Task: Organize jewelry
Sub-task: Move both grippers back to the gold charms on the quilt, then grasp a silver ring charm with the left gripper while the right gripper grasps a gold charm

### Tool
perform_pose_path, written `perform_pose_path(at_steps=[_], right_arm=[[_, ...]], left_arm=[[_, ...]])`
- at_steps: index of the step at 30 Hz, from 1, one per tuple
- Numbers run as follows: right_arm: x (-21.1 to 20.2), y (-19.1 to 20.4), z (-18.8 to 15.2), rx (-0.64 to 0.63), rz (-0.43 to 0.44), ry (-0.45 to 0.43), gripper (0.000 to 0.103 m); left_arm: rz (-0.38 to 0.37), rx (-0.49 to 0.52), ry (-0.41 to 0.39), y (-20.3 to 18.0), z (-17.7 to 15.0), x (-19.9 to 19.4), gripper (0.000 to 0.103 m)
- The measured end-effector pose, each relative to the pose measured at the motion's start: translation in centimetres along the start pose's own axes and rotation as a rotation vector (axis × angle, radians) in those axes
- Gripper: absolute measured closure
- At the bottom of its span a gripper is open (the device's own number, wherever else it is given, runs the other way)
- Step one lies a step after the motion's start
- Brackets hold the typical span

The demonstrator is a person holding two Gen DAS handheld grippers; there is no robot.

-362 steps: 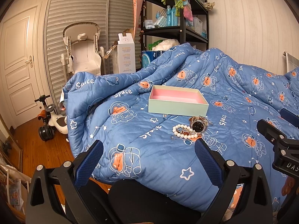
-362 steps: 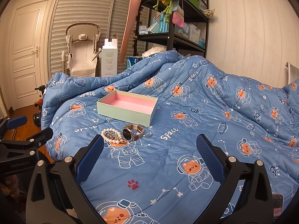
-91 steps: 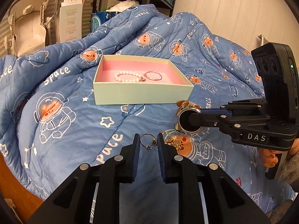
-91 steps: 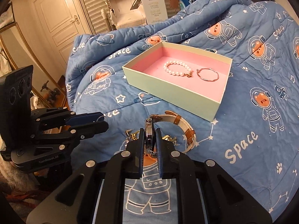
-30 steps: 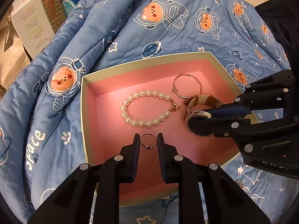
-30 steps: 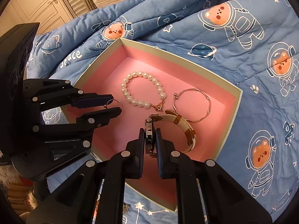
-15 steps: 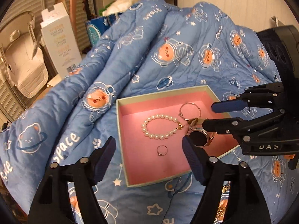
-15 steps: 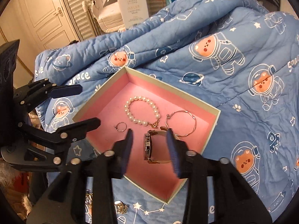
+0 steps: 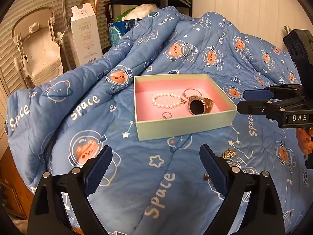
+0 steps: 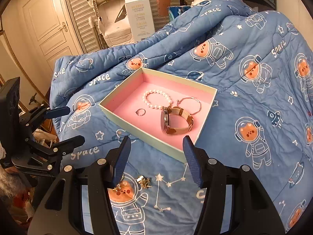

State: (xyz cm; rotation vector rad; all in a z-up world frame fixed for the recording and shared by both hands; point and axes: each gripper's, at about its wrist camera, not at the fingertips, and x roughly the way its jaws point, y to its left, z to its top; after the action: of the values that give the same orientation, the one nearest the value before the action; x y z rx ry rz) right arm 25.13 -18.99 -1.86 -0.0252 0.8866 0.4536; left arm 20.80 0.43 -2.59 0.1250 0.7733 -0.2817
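Jewelry is what both my tongs are here for, and at this moment neither pair holds any of it. My left tongs point(image 9: 155, 168) are spread wide and empty above the blue quilt point(image 9: 93, 117), short of the box. My right tongs point(image 10: 156, 156) are also spread, with nothing between them, poised at the near edge of the box point(image 10: 156, 141).

Just ahead of my right tongs, loose on the quilt, lie small gold pieces point(image 10: 143, 181), earrings or charms as far as I can tell; another glint shows beside the left fingertip, partly hidden. In the left view the same cluster point(image 9: 229, 153) lies on the quilt to the right of my left tongs, well outside the box.

Further out sits the pale green box with its pink lining. Inside it lie the pearl bracelet point(image 10: 156, 98), a thin bangle point(image 10: 188, 104) beside it, a small ring point(image 10: 140, 112) apart towards the left, and the watch point(image 10: 175, 121) standing on its edge, its strap curled behind the case and close to the bracelet's clasp.

I judge the job mostly done: four pieces are in the box, and only the little gold bits on the quilt are left to gather. They look tiny and the quilt is soft, so pinching them will want care. Whether a lid must follow I cannot say; none is in sight.
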Motion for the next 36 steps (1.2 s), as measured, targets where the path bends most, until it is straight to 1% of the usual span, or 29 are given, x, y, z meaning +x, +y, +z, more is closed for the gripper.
perform_pose_path(at_steps=[5,7,9,13,16,18,19,21,22,24,25,26,33,35,36], right_arm=[[0.6,0.1,-2.5,0.027,-0.002,0.035,0.048],[1.0,0.2,-3.3,0.034,0.004,0.051,0.054],[1.2,0.4,-4.1,0.025,-0.004,0.059,0.057],[1.5,0.9,-5.5,0.006,-0.006,0.076,0.061],[1.8,1.1,-6.3,-0.002,-0.005,0.086,0.063],[2.0,1.2,-6.8,-0.005,0.001,0.093,0.065],[2.1,1.2,-7.0,-0.006,0.006,0.097,0.066],[2.4,1.3,-7.4,-0.013,0.009,0.104,0.069],[2.5,1.3,-7.5,-0.017,0.01,0.108,0.071],[2.7,1.3,-7.7,-0.024,0.011,0.114,0.074],[2.8,1.3,-7.8,-0.024,0.012,0.118,0.075],[2.9,1.2,-7.9,-0.022,0.013,0.119,0.076],[3.1,0.9,-8.0,-0.016,0.011,0.123,0.076],[3.1,1.0,-8.0,-0.018,0.012,0.124,0.076],[3.1,1.0,-8.0,-0.018,0.013,0.124,0.076]], left_arm=[[-0.039,-0.026,0.006,-1.6,-2.0,-0.3,0.014],[-0.06,-0.034,0.01,-2.2,-2.8,-0.3,0.014],[-0.075,-0.037,0.018,-2.9,-3.4,-0.4,0.014],[-0.104,-0.049,0.024,-3.9,-4.8,-0.6,0.014],[-0.107,-0.039,0.027,-4.6,-5.9,-0.8,0.015],[-0.11,-0.035,0.026,-5.0,-6.3,-0.9,0.022],[-0.121,-0.039,0.028,-5.1,-6.5,-0.9,0.027],[-0.146,-0.044,0.037,-5.3,-6.7,-0.5,0.032],[-0.149,-0.041,0.041,-5.4,-6.8,-0.3,0.037],[-0.139,-0.032,0.052,-5.6,-6.8,0.3,0.046],[-0.136,-0.026,0.061,-5.7,-6.8,0.7,0.052],[-0.132,-0.021,0.067,-5.7,-6.8,1.0,0.056],[-0.137,0.035,0.074,-6.6,-6.1,2.3,0.062],[-0.133,0.056,0.075,-7.1,-6.0,2.6,0.069],[-0.131,0.067,0.075,-7.3,-5.8,2.8,0.07]])
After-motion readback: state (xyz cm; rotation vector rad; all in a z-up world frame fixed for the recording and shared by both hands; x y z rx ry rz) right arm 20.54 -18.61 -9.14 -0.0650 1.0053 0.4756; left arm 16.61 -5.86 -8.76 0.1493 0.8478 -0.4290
